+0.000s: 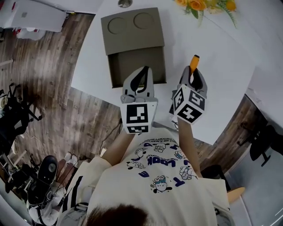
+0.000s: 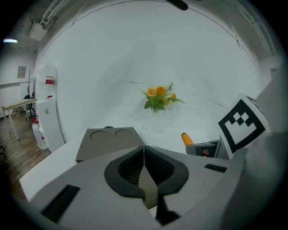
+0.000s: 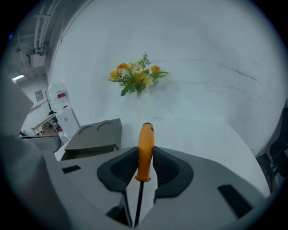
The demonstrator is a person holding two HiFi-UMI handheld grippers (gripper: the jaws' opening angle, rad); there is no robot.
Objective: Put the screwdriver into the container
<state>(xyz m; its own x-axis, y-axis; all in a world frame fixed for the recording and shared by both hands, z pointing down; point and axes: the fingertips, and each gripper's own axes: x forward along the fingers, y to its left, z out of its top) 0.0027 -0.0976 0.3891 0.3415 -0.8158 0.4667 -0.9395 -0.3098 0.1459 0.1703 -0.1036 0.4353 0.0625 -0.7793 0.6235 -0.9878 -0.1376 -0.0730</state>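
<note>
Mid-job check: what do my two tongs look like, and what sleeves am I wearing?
Both the left tongs and the right tongs are grey moulded shells with black ribbed pads. Each carries a white cube printed with black square markers. The person wears a cream short-sleeved T-shirt with a blue cartoon print.

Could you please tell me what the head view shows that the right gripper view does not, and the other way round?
Only the head view shows the person's printed T-shirt and the marker cubes on both grippers. Only the right gripper view shows the thin dark shaft of the screwdriver and how the right claw is shut on its orange handle. Both show the handle's tip, the grey container, the orange flowers and the white table.
</note>
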